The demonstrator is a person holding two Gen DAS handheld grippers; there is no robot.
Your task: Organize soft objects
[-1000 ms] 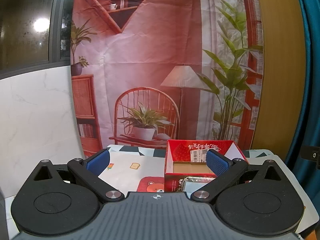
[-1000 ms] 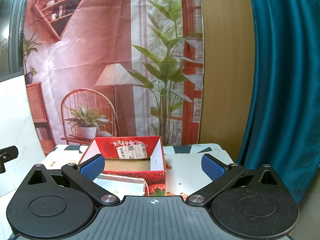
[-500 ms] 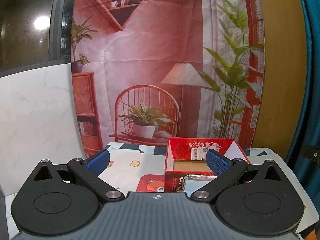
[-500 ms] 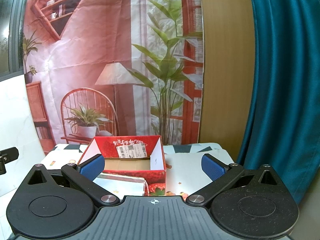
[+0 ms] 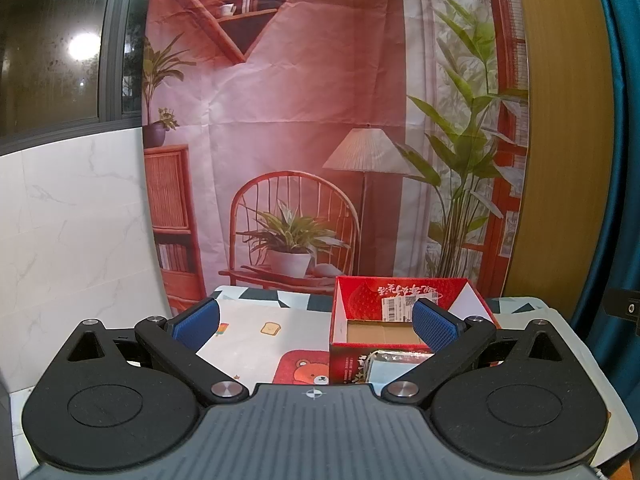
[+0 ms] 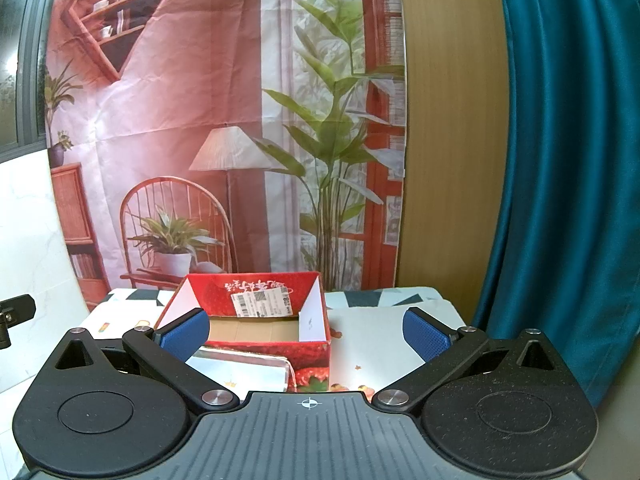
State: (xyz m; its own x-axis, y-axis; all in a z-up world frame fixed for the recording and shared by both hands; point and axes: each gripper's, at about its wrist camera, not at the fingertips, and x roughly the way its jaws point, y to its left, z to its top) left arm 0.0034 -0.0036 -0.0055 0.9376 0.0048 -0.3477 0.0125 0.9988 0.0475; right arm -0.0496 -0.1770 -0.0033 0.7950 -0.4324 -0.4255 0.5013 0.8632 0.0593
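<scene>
An open red cardboard box (image 5: 348, 312) with a shipping label stands on the table; it also shows in the right wrist view (image 6: 312, 354). A silvery soft pouch (image 5: 394, 364) lies in front of the box, also seen in the right wrist view (image 6: 244, 370); the gripper bodies hide its near part. My left gripper (image 5: 316, 322) is open and empty, held above the table with the box behind its right finger. My right gripper (image 6: 306, 330) is open and empty, with the box behind its left finger.
The table carries a patterned cloth (image 5: 260, 332) with a bear picture. A printed backdrop (image 5: 300, 120) hangs behind the table. A white marble wall (image 5: 72, 240) is on the left, a wood panel (image 6: 448, 160) and a teal curtain (image 6: 560, 160) on the right.
The left wrist view has shifted slightly, showing a little more of the pouch in front of the box. Both grippers stay open.
</scene>
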